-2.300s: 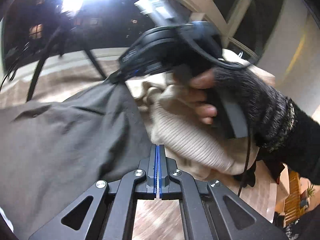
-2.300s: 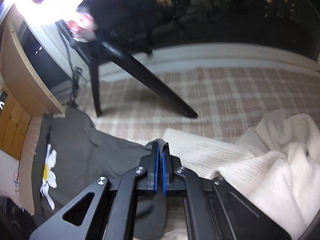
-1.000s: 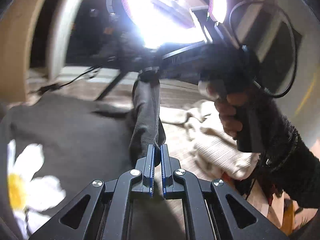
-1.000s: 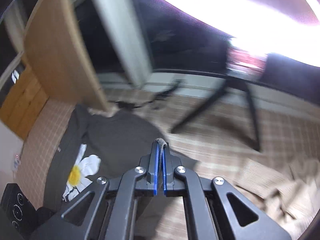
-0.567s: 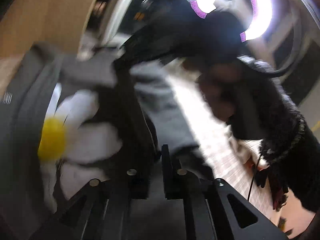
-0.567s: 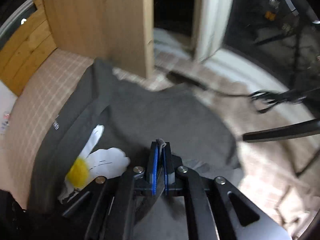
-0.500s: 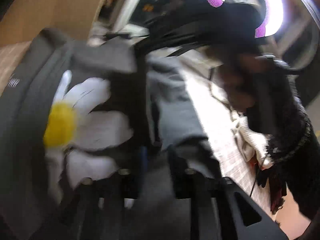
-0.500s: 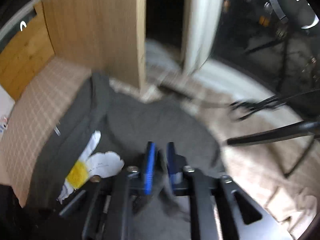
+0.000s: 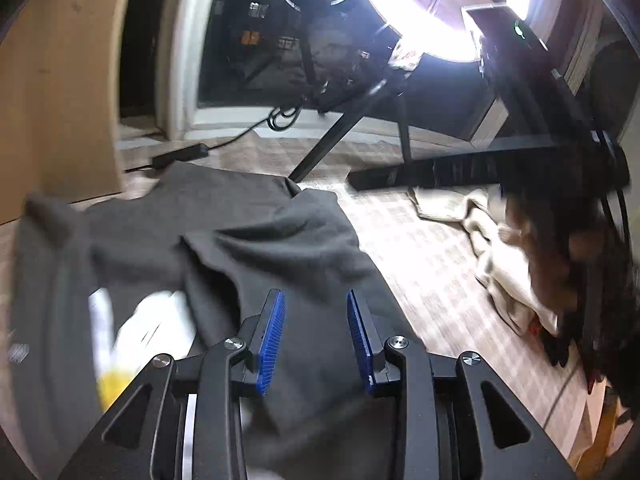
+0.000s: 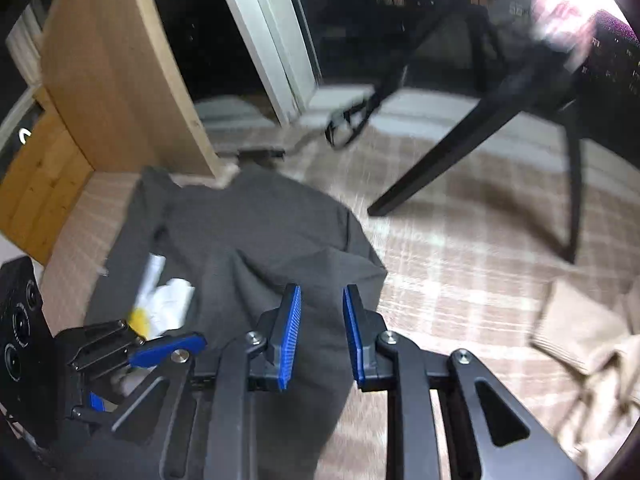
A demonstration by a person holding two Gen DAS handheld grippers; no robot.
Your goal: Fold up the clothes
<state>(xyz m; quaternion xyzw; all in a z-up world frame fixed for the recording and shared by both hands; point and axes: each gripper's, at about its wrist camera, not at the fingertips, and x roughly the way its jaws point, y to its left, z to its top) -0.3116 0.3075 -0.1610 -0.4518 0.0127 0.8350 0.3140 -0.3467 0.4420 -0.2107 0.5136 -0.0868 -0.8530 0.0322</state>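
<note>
mid-fold on the dark grey t-shirt (image 9: 256,236), spread on the plaid rug (image 10: 460,280) with one side already laid over the body so that it half covers the white daisy print (image 10: 166,308). folded flap lying rumpled, its edge running diagonally across the chest, not yet smoothed.

left hand-held gripper (image 9: 316,334) poised just above the folded layer, blue pads spread, nothing pinched; jaws have just been opening. right hand-held gripper (image 10: 322,330) likewise above the same flap, pads apart with only cloth beneath them, none gripped; jaws opened, then have just been closing a little.

judged: release after the first lengthwise fold. next move likely calls for a fresh pinch on the opposite side or the hem, both pads biting through a single edge without dragging the layer already placed, then a carry across to match.

cream knit garment (image 10: 592,352) heaped well apart to the right, waiting. black tripod legs (image 10: 460,152) standing beyond the shirt.

no containers in view; nothing to report inside any.
</note>
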